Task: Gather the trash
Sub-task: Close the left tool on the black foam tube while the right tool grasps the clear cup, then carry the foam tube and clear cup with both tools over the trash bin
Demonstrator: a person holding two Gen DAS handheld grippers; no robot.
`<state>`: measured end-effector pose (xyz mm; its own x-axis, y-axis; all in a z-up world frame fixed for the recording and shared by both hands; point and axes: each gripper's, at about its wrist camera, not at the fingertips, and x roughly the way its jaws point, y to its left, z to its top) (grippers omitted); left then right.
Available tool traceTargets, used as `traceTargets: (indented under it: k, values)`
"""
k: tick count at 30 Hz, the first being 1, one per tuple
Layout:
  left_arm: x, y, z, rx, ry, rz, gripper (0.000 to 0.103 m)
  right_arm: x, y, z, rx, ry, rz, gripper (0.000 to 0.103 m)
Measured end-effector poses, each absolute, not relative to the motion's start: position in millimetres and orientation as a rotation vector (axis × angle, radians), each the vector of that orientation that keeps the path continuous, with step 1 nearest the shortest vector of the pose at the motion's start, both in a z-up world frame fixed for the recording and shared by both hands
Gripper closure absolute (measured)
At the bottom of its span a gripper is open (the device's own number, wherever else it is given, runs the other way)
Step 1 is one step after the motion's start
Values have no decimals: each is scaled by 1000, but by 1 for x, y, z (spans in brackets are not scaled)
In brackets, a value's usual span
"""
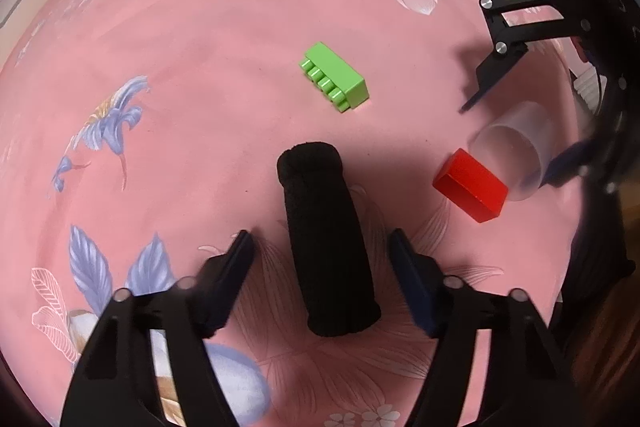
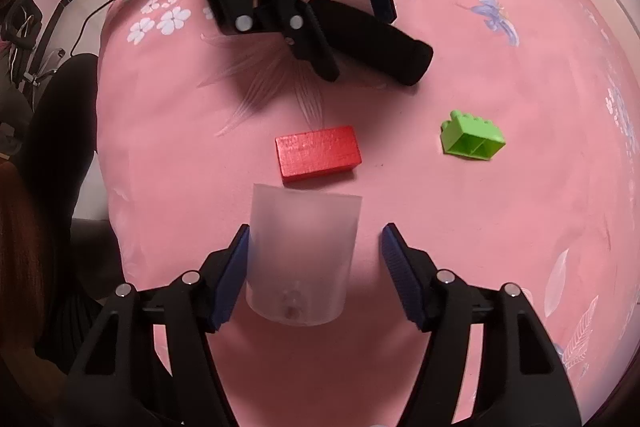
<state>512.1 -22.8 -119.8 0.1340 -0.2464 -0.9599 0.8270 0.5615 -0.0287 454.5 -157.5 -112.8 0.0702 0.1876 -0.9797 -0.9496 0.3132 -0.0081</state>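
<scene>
The left tongs [image 1: 322, 247] point steeply down at a pink floral bedspread [image 1: 200, 67], their blue-padded fingers [image 1: 236, 279] straddling a black foam cylinder [image 1: 326, 239] that lies on its side. Gaps show on both sides of the cylinder, so the pads are not pressing it; the tongs stand released around it.

In the left wrist view a green toy brick [image 1: 334, 78] lies at about 12 o'clock from the cylinder, well apart from it, studs facing sideways. At about 3 o'clock lies a red wooden block [image 1: 470, 185], with a frosted plastic cup [image 1: 514, 151] on its side just beside it.

The right tongs [image 2: 316, 255] flank that cup [image 2: 302, 259]. Their left pad [image 2: 232, 279] sits at the cup's wall, while the right pad stands clear of it, so the cup is not yet gripped. In the right wrist view the red block [image 2: 318, 153] lies just beyond the cup's mouth at 12 o'clock, the green brick [image 2: 472, 141] at about 2 o'clock, and the black cylinder [image 2: 372, 39] further up, under the left tongs [image 2: 354, 39].
</scene>
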Motion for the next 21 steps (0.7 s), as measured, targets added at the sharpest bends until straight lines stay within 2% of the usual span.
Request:
traceTargets:
  k: [1, 3, 7, 21]
  values:
    - [512, -23, -120, 605, 1189, -853, 38, 454, -158, -113, -853, 1170, 1039, 40]
    - [513, -24, -121, 604, 1184, -851, 45, 454, -158, -113, -851, 1172, 1046, 48]
    - [513, -25, -121, 621, 1167, -862, 63, 454, -158, -114, -868, 1177, 1048, 56]
    - [486, -25, -108, 666, 1146, -883, 66, 448, -150, -116, -895, 1189, 1038, 56]
